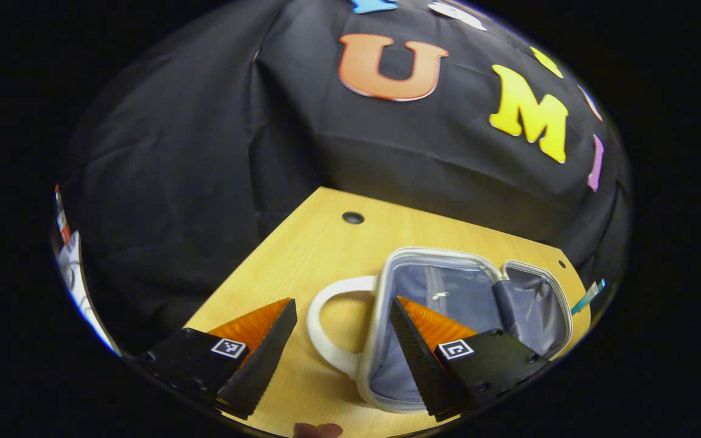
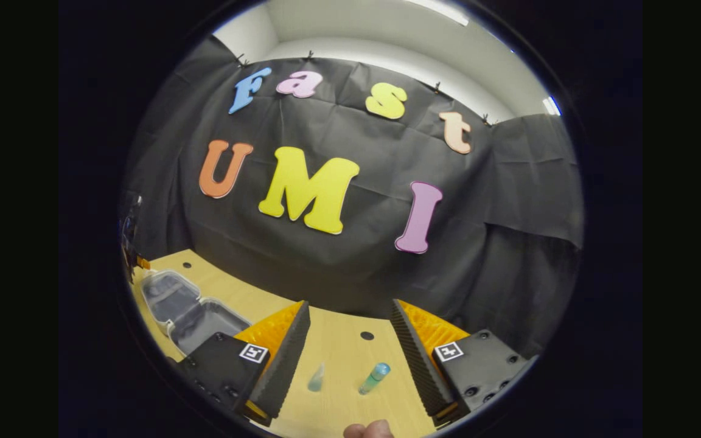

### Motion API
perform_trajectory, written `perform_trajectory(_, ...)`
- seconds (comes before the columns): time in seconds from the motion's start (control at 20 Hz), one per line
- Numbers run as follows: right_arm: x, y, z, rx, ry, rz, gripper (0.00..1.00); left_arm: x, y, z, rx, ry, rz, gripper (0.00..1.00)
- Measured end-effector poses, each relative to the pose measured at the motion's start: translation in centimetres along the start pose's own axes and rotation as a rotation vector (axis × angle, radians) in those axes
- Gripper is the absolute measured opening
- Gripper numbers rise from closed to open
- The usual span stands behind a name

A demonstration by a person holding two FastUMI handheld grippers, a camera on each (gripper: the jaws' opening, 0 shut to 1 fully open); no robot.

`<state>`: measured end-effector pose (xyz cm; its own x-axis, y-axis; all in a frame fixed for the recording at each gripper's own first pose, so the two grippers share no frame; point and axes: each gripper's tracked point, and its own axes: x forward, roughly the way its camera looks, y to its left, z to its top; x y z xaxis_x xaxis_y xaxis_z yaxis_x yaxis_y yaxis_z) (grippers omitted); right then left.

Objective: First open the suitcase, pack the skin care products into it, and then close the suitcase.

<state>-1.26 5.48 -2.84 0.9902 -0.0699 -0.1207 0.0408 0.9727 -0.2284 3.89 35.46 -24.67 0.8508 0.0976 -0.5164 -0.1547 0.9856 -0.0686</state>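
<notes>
1. Two grippers are mine to watch, and I take the left gripper first: its fingers are spread wide and hold nothing, hovering low over the table.
2. Between those fingers in the left gripper view I see the white handle of the suitcase, with my right finger over the case's near half.
3. I see the suitcase lying open and flat on the table, grey lining up, its two halves side by side.
4. At the far right edge of that view I spot a thin teal item beyond the suitcase; I cannot tell what it is.
5. My right gripper is also spread apart and grips nothing.
6. Between its fingers, on the table, lie a small clear bottle and, just to its right, a teal tube, apart from each other.
7. In the right gripper view the open suitcase sits far to the left.
</notes>
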Motion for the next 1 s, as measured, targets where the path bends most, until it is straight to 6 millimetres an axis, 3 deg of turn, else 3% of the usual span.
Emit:
perform_trajectory(0.05,0.1,-0.6,-0.3,0.014,-0.001,-0.006,0.80,-1.3,-1.1,1.4,0.031,-0.036,0.016,0.99)
perform_trajectory(0.25,0.7,-3.0,-2.7,0.058,0.028,-0.011,0.81,-6.3,-9.4,6.5,0.086,-0.170,-0.022,0.98)
perform_trajectory(0.4,1.2,-6.2,-4.5,0.086,0.043,-0.034,0.80,-9.1,-18.7,7.6,0.113,-0.214,-0.081,0.98)
perform_trajectory(0.5,1.6,-8.0,-5.6,0.092,0.057,-0.044,0.81,-10.4,-23.8,7.7,0.112,-0.227,-0.123,0.98)
perform_trajectory(0.75,2.1,-10.7,-9.2,0.092,0.118,-0.012,0.81,-11.7,-35.1,5.4,0.089,-0.217,-0.211,0.98)
perform_trajectory(1.0,2.9,-13.6,-12.3,0.090,0.174,0.038,0.81,-11.6,-45.6,0.1,0.137,-0.125,-0.323,0.98)
